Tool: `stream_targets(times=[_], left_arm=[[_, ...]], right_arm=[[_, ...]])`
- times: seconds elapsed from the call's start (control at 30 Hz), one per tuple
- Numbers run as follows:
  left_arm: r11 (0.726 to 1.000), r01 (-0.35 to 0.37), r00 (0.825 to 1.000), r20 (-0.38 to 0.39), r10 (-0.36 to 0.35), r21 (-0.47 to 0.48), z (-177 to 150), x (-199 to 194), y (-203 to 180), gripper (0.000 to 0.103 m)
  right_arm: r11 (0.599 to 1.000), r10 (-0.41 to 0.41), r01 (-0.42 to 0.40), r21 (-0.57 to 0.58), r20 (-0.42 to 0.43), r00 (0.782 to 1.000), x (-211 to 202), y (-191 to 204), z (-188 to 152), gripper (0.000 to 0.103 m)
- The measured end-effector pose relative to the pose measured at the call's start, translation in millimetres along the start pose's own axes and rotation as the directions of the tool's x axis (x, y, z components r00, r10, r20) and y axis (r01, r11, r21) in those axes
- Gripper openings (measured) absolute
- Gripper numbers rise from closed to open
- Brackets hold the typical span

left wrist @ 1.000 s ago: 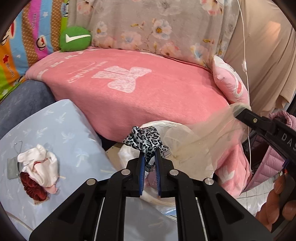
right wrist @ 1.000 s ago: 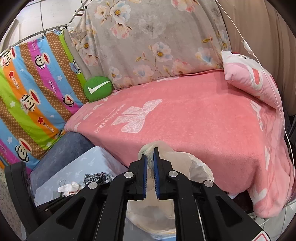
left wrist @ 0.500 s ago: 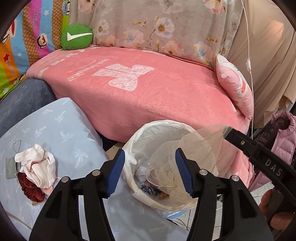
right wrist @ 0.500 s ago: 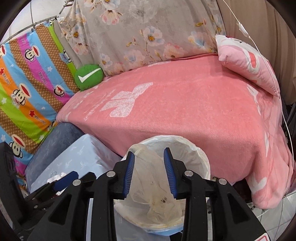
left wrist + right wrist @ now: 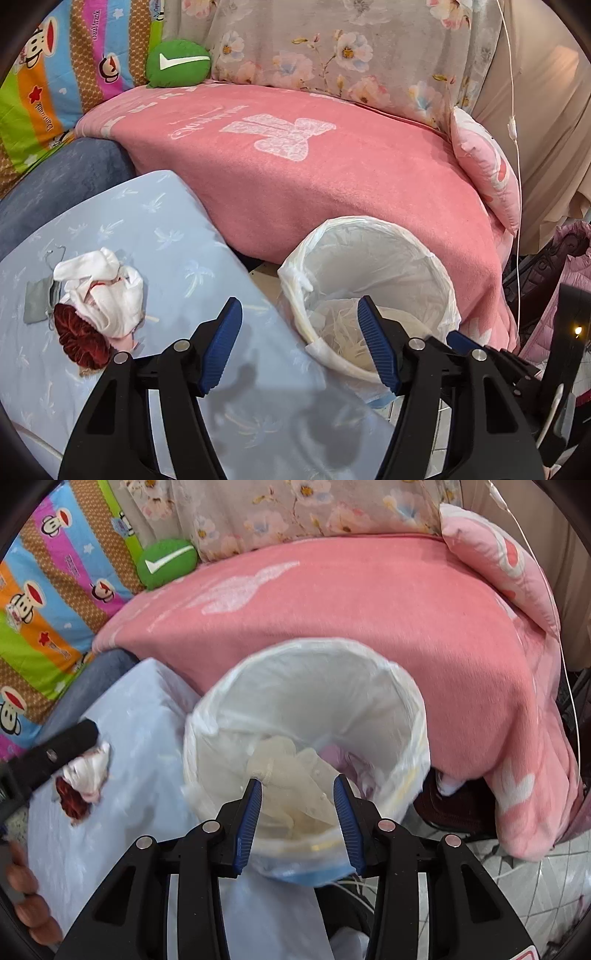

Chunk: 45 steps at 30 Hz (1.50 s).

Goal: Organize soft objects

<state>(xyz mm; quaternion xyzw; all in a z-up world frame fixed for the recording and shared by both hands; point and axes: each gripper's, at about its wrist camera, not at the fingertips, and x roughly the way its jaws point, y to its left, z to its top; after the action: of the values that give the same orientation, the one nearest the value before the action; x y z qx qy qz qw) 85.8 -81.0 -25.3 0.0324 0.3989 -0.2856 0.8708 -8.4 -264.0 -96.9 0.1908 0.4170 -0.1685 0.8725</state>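
Right wrist: right gripper (image 5: 297,808) just opened, sheer cloth (image 5: 291,779) loose between pads, over bin (image 5: 369,657); left gripper (image 5: 299,339) likewise opened, empty.

Both grippers are the same build: the left gripper (image 5: 299,347) and right gripper (image 5: 297,812) have chunky matte black plastic arms with cut-out windows, shiny round silver screws at the joints, and ribbed blue pads (image 5: 376,350) on the fingers. A red-edged sticker peeks in by the right one's corner.

left tool (image 5: 299,341): jaws apart, just opening, nothing between | right tool (image 5: 297,794): same, tilted downward
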Motion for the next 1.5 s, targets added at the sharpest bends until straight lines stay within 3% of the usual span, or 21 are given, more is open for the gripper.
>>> stream_targets(times=[0.37,0.63,0.87,1.0,1.17,1.27,1.33,1.4,1.5], left_arm=[[0.999,-0.026,1.0,0.006,0.027,-0.038,-15,-12,18,0.069],[1.0,-0.002,1.0,0.012,0.002,0.02,-25,-15,13,0.069],[0.984,0.089,0.995,0.036,-0.096,0.156,-23,-7,-26,0.069],[0.973,0.142,0.987,0.044,-0.152,0.18,-13,7,-44,0.068],[0.959,0.201,0.976,0.041,-0.214,0.2,2,28,-67,0.054],[0.953,0.24,0.968,0.028,-0.249,0.185,8,42,-72,0.035],[0.952,0.258,0.965,0.008,-0.263,0.164,11,51,-72,0.011],[0.951,0.275,0.96,0.006,-0.279,0.144,12,55,-69,0.005],[0.96,0.247,0.968,0.009,-0.25,0.132,14,56,-66,0.002]], right_arm=[[0.997,0.02,-0.02,-0.07,-0.005,1.0,-28,22,-28,0.041],[0.996,0.065,-0.057,-0.072,0.112,0.992,-60,30,20,0.045],[0.99,0.132,-0.125,-0.061,0.129,0.983,-62,33,64,0.045],[0.984,0.18,-0.178,-0.028,0.118,0.977,-58,26,80,0.045],[0.982,0.189,-0.189,-0.01,0.115,0.975,-52,16,93,0.045],[0.982,0.189,-0.191,0.009,0.111,0.976,-50,9,96,0.046],[0.98,0.193,-0.197,0.022,0.111,0.975,-50,2,96,0.046],[0.982,0.184,-0.189,0.032,0.111,0.977,-50,-5,95,0.046],[0.985,0.163,-0.169,0.046,0.112,0.98,-52,-13,92,0.046]])
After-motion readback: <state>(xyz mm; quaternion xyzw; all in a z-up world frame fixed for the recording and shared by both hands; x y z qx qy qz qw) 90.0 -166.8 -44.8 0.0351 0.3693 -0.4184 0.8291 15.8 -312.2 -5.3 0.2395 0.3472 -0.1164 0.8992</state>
